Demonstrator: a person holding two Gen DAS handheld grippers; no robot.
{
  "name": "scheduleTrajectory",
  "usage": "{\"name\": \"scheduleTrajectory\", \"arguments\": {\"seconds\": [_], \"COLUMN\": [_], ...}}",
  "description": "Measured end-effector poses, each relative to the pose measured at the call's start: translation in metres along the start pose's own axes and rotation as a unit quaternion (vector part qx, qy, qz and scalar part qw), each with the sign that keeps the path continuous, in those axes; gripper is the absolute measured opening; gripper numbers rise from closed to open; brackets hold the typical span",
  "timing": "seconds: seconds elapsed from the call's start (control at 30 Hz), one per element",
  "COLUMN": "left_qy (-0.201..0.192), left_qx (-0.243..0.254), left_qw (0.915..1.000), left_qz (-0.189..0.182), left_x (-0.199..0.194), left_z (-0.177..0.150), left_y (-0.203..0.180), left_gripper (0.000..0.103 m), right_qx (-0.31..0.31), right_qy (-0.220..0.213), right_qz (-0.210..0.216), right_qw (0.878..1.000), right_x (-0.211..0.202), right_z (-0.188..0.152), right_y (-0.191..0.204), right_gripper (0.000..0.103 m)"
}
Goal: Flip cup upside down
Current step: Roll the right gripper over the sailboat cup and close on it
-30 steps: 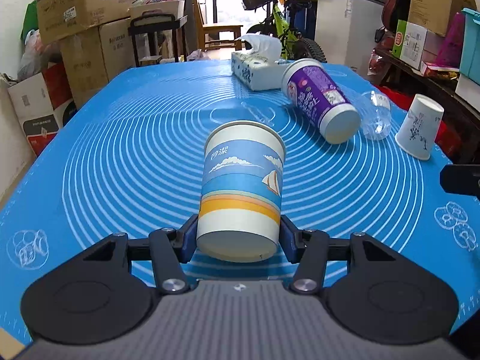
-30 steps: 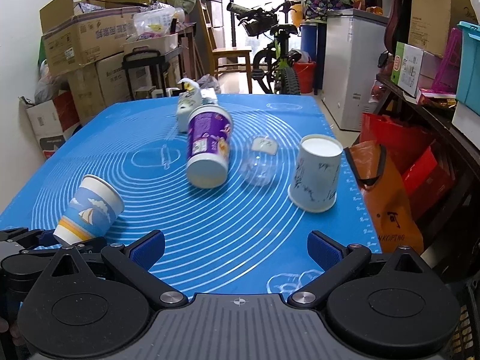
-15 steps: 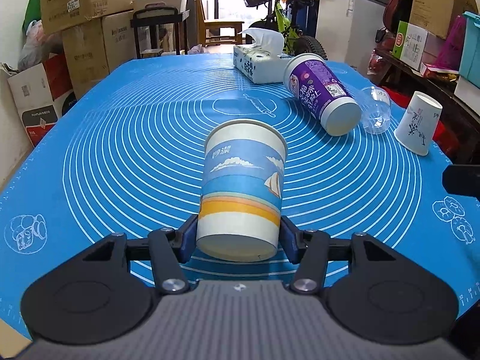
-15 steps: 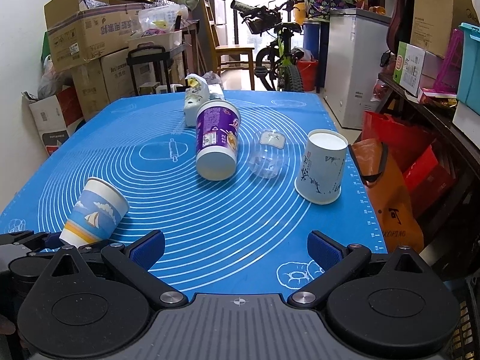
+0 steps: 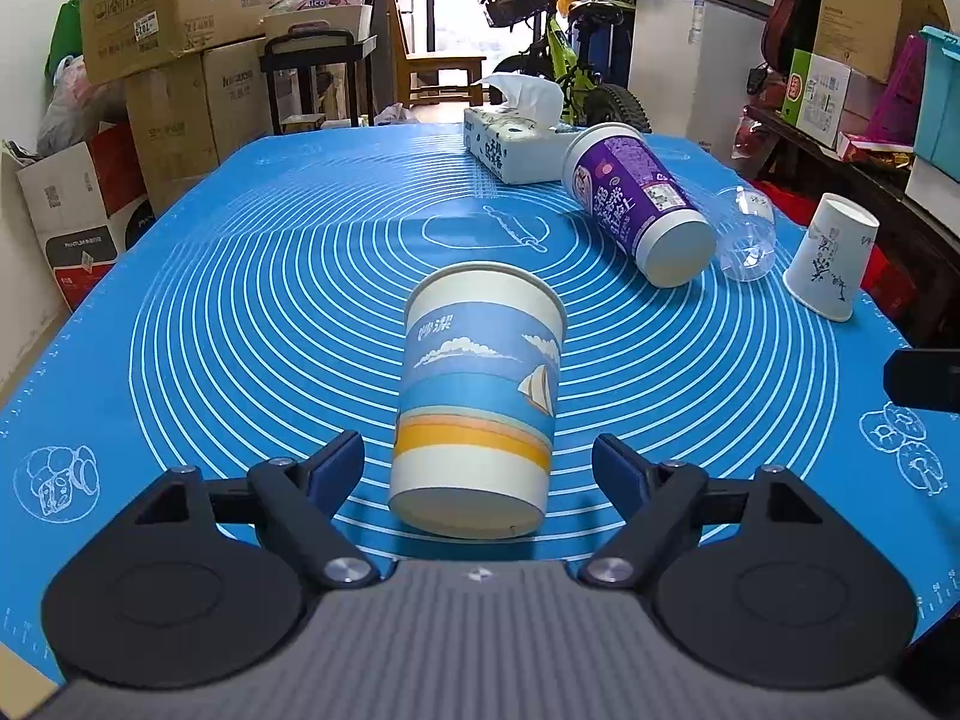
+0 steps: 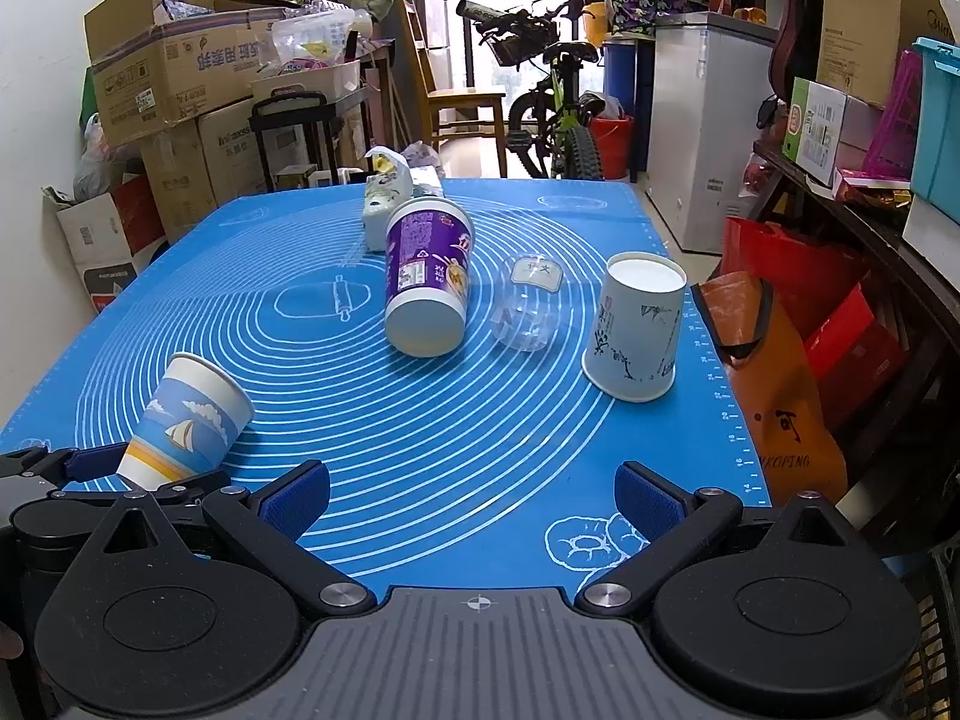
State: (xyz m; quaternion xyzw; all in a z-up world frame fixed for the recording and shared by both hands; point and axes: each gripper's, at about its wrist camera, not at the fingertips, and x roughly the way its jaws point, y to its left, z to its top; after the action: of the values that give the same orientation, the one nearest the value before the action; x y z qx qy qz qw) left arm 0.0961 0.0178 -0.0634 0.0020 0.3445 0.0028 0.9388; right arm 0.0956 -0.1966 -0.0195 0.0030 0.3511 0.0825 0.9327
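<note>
A paper cup with a sailboat print (image 5: 477, 402) lies tilted between my left gripper's fingers, its base toward the camera and its mouth pointing away. My left gripper (image 5: 478, 465) is open, with a gap on both sides of the cup. The same cup shows at the lower left of the right wrist view (image 6: 186, 423), leaning on the blue mat (image 6: 420, 432). My right gripper (image 6: 472, 501) is open and empty over the mat's front edge.
A purple cup (image 5: 639, 204) lies on its side at mid-table next to a clear plastic cup (image 5: 747, 228). A white paper cup (image 5: 831, 264) stands upside down near the right edge. A tissue box (image 5: 510, 141) sits at the back. Cardboard boxes, a bicycle and shelves surround the table.
My left gripper has opened and let go of the sailboat cup, which now rests tilted between the fingers. The right gripper has stayed open.
</note>
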Motion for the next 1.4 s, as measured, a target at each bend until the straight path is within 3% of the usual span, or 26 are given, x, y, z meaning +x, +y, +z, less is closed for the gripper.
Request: {"name": "scheduleTrajectory", "arguments": {"seconds": [0.1,0.23,0.43,0.53,0.63,0.7,0.93,1.2,1.4], "left_qy": [-0.007,-0.024,-0.046,-0.068,-0.081,-0.081,-0.08,-0.08,-0.072], "left_qx": [-0.001,-0.004,-0.012,-0.025,-0.036,-0.036,-0.054,-0.087,-0.117], "left_qw": [0.9999,0.9997,0.9988,0.9968,0.9942,0.9934,0.988,0.9812,0.9795], "left_qz": [-0.007,-0.01,0.009,0.032,0.06,0.073,0.121,0.153,0.148], "left_x": [-0.006,-0.022,-0.049,-0.057,-0.06,-0.059,-0.053,-0.049,-0.045], "left_z": [0.002,0.009,0.018,0.018,0.018,0.017,0.008,0.0,-0.006], "left_y": [0.001,0.004,0.021,0.034,0.046,0.054,0.082,0.117,0.131], "left_gripper": [0.084,0.095,0.097,0.097,0.097,0.097,0.097,0.097,0.096], "right_qx": [-0.003,-0.021,-0.115,-0.21,-0.315,-0.384,-0.589,-0.757,-0.853], "right_qy": [0.0,0.007,0.01,0.007,-0.01,-0.028,-0.064,-0.096,-0.117], "right_qz": [0.003,0.013,0.005,-0.005,-0.027,-0.042,-0.075,-0.092,-0.094], "right_qw": [1.0,1.0,0.993,0.978,0.949,0.922,0.802,0.639,0.499], "right_x": [-0.001,-0.004,-0.01,-0.01,-0.009,-0.009,0.007,0.026,0.039], "right_z": [0.0,0.001,0.011,0.015,0.016,0.014,-0.006,-0.048,-0.076], "right_y": [0.001,0.006,0.03,0.054,0.084,0.104,0.166,0.212,0.227], "right_gripper": [0.101,0.1,0.1,0.1,0.1,0.1,0.1,0.1,0.1]}}
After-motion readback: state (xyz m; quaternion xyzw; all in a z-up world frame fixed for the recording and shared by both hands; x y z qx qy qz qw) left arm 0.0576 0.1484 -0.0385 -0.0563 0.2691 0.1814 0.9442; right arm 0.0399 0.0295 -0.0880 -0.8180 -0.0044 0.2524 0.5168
